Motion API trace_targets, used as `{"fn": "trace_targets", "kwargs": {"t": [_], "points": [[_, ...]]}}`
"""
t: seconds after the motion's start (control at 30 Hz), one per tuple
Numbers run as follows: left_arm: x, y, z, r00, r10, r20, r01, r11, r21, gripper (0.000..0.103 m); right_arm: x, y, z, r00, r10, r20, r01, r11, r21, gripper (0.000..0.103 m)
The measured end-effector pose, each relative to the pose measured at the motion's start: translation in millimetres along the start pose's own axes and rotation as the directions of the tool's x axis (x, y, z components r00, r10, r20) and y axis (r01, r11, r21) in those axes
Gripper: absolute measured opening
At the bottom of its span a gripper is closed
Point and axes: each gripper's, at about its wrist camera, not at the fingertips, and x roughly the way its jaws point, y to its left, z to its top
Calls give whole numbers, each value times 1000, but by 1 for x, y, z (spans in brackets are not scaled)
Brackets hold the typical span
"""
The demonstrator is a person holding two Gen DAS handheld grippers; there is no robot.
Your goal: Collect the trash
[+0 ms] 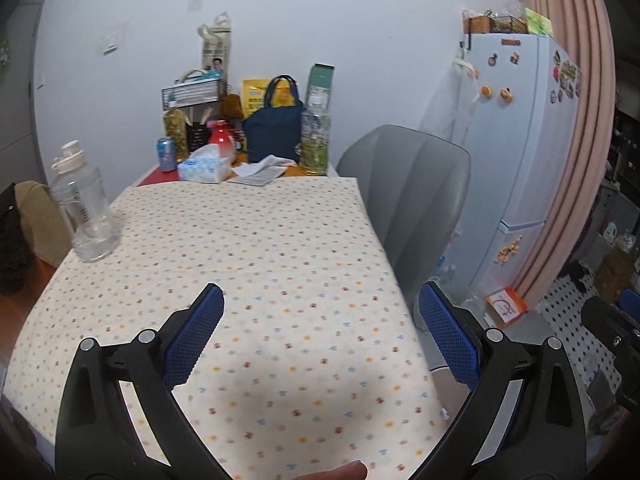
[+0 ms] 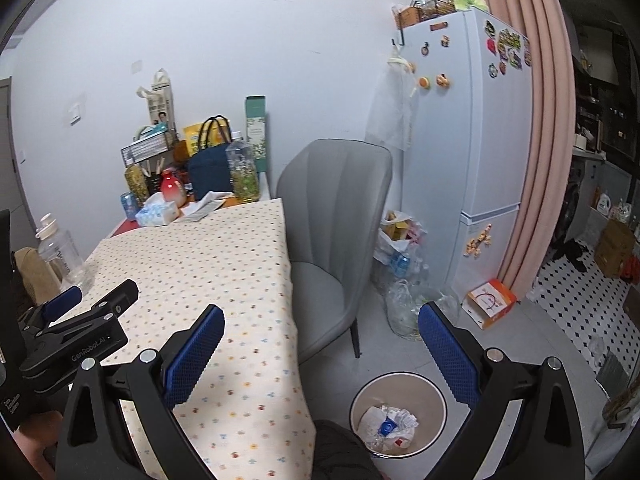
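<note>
Crumpled trash (image 2: 387,427) half-hidden inside bin (image 2: 440,396)

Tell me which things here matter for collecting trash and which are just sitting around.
For the job: trash bin holding crumpled wrappers; both open claws, left, right.

Just around: water bottle, tissue pack, grey chair, fridge.

The grey chair (image 1: 404,188) is partly hidden behind the table (image 1: 240,280); its legs are unseen.
</note>
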Motion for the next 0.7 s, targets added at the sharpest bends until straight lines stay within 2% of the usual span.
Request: {"fn": "trace_targets", "kwargs": {"t": [0.37, 0.7], "points": [[-16, 33, -5, 998, 62, 21, -62, 998, -30, 97, -1, 26, -2, 999, 37, 7, -37, 999, -32, 95], [-21, 43, -6, 996, 87, 21, -86, 995, -42, 97, 2, 35, -5, 998, 60, 1, -60, 997, -45, 95]]}}
